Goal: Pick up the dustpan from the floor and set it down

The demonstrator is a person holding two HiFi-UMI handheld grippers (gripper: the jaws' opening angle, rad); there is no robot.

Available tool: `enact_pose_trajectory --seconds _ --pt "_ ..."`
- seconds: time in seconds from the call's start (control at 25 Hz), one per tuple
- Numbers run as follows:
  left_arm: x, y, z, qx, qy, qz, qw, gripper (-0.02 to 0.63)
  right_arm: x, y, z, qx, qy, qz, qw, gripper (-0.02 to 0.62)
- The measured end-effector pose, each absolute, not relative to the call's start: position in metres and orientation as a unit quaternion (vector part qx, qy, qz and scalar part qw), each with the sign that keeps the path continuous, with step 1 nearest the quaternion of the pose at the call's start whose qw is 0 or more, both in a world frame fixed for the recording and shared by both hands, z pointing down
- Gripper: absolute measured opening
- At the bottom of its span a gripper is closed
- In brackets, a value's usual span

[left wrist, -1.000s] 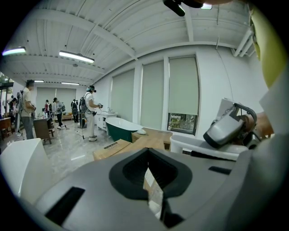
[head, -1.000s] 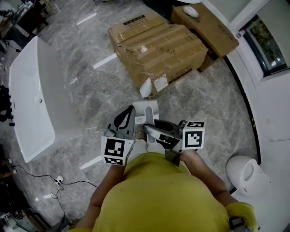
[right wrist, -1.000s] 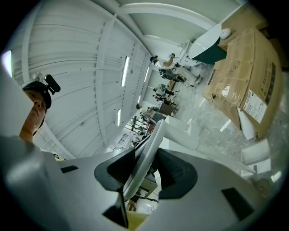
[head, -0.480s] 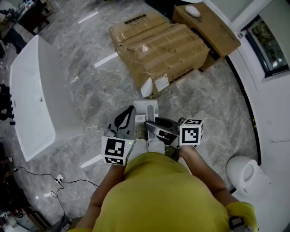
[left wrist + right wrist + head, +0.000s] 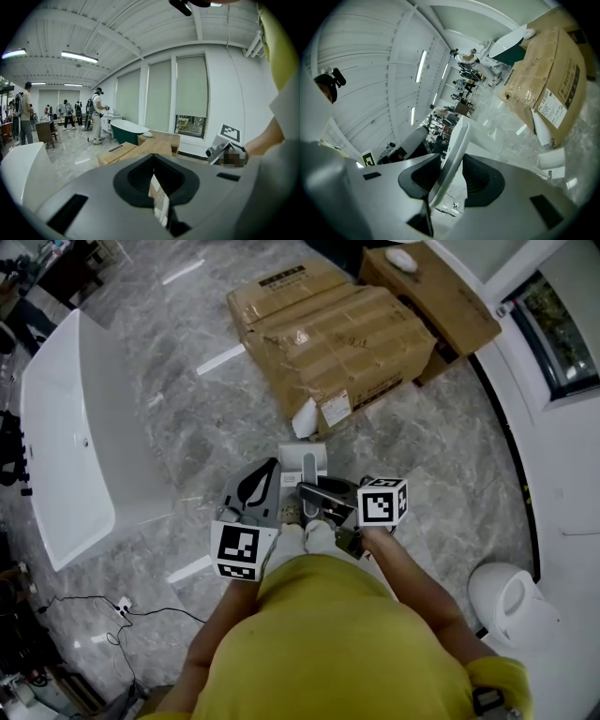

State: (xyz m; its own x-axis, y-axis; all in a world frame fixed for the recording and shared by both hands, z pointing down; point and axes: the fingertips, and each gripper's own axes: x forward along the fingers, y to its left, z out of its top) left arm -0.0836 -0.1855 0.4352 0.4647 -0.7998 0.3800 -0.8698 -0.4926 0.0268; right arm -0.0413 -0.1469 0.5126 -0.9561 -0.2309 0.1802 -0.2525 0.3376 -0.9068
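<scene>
The white dustpan (image 5: 302, 463) hangs just in front of my feet above the marble floor. Its long white handle (image 5: 457, 140) runs up between the jaws of my right gripper (image 5: 309, 493), which is shut on it. In the right gripper view (image 5: 452, 164) both dark pads press the handle's sides. My left gripper (image 5: 272, 470) is beside it on the left, apart from the dustpan, its jaws together with nothing held. From the left gripper view the right gripper's marker cube (image 5: 228, 133) shows at the right.
Two large cardboard boxes (image 5: 328, 343) lie straight ahead, a white flap at their near corner. A white bathtub (image 5: 66, 437) stands on the left and a white toilet (image 5: 511, 601) at the lower right. A cable with a plug (image 5: 122, 612) lies on the floor at the lower left.
My right gripper has sunk toward the floor with the dustpan handle in it, its cube shifting left in the head view. The left gripper has stayed put.
</scene>
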Motion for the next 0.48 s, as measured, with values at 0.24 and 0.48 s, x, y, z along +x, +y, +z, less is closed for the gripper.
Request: enact_pose_trajectory --seconds 0.24,0.48 --pt "-0.087 -0.181 0.438 0.844 -0.497 0.164 0.116 0.002 -0.037 -0.157 0.544 0.161 -0.814 0.558 0.024 0.147" --pt "-0.087 -0.180 0.443 0.842 -0.499 0.165 0.123 0.002 -0.033 -0.164 0.576 0.172 -0.806 0.564 0.041 0.141"
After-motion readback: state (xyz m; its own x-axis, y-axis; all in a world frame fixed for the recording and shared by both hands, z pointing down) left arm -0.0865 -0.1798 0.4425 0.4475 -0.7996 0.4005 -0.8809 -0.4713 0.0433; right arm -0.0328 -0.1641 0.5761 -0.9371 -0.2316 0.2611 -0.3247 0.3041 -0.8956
